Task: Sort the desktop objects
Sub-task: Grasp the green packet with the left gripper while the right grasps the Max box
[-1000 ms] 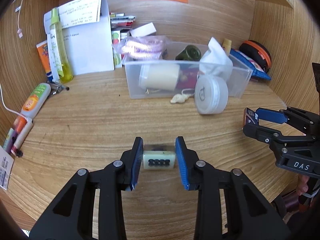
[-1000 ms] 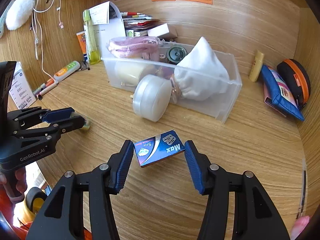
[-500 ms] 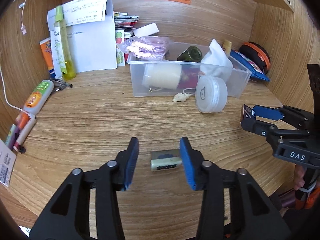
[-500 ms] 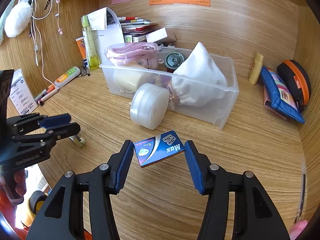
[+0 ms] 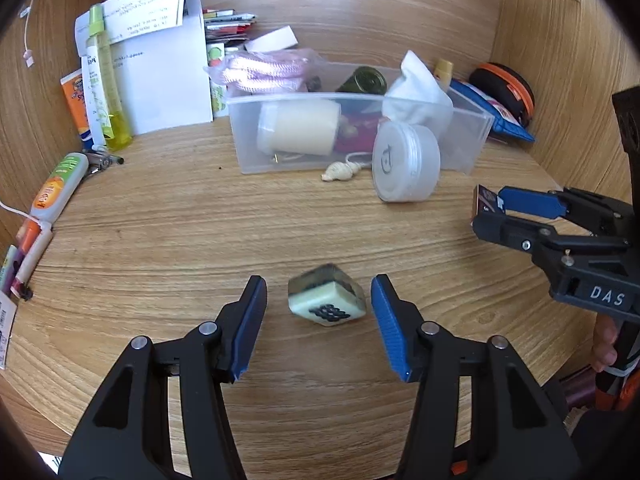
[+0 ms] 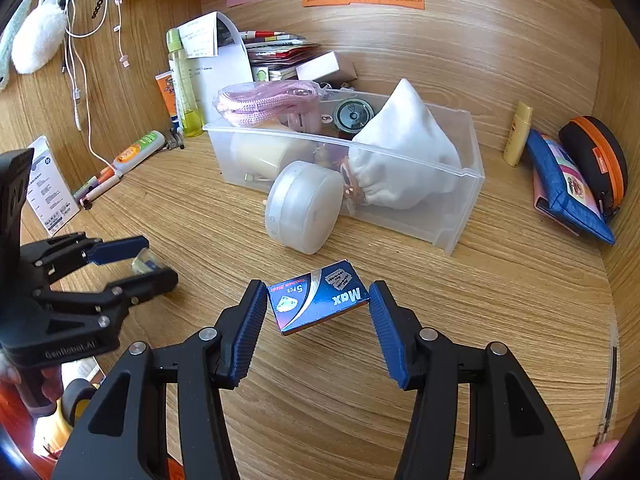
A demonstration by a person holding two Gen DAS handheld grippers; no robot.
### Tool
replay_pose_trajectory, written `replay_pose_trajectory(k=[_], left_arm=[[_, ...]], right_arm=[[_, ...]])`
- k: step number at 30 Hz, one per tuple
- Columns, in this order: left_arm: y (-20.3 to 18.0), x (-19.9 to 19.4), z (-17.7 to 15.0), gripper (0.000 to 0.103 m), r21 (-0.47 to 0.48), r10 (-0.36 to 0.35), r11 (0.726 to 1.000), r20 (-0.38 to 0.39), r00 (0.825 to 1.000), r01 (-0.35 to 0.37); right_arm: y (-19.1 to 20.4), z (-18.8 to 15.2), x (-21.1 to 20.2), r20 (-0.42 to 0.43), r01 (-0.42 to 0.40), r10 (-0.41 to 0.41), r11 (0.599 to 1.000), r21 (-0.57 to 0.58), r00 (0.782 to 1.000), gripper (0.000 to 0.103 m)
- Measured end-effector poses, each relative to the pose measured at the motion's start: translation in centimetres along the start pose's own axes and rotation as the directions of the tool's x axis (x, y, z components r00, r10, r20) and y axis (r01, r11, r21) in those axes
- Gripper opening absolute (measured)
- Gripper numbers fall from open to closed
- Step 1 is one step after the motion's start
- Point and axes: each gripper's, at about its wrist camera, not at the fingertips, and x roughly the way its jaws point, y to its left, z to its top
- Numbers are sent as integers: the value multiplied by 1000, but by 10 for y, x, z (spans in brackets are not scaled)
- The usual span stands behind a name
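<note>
while the left gripper (image 5: 319, 314) jaws are opening around the pale cream mahjong tile with dark dots (image 5: 326, 301), lying tilted and untouched on the wooden desk (image 5: 168, 240): lift straight up, no nudging. further right, right gripper (image 6: 318, 314) clamped on the small blue "max" cardboard box (image 6: 318, 298); keep firm, carry to the clear plastic bin (image 6: 456, 200).

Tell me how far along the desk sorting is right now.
Partly done. The clear bin already holds a white pouch, pink cord and a cream jar. In hand: the right gripper clamps a blue box; the left gripper is opening around a tile on the desk. Left: the round tub, tubes and pouches outside.
</note>
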Motion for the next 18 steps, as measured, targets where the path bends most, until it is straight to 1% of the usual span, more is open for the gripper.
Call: replay_pose_trajectory(k=[4, 5, 7, 9, 10, 15, 18], left_arm=[[1, 6, -2, 54, 0, 14, 1000, -10, 1000, -14], [2, 7, -2, 52, -2, 15, 1000, -9, 1000, -15], [2, 7, -2, 46, 0, 25, 1000, 0, 1000, -25], [2, 7, -3, 29, 0, 31, 1000, 9, 999, -31], [2, 7, -3, 25, 1, 32, 999, 12, 999, -32], [6, 4, -2, 24, -7, 56, 998, 26, 998, -56], [9, -1, 4, 24, -14, 52, 999, 44, 998, -51]], right_arm=[[-1, -1, 1, -5, -4, 4, 1000, 4, 1000, 49], [0, -1, 2, -5, -4, 4, 1000, 2, 1000, 49], [0, -1, 2, -6, -6, 6, 1000, 2, 1000, 49], [0, -1, 2, -6, -6, 6, 1000, 3, 1000, 49], [0, -1, 2, -7, -5, 5, 1000, 5, 1000, 49], [-2, 2, 3, -6, -5, 5, 1000, 14, 1000, 49], [-4, 6, 1, 2, -5, 5, 1000, 18, 1000, 49]])
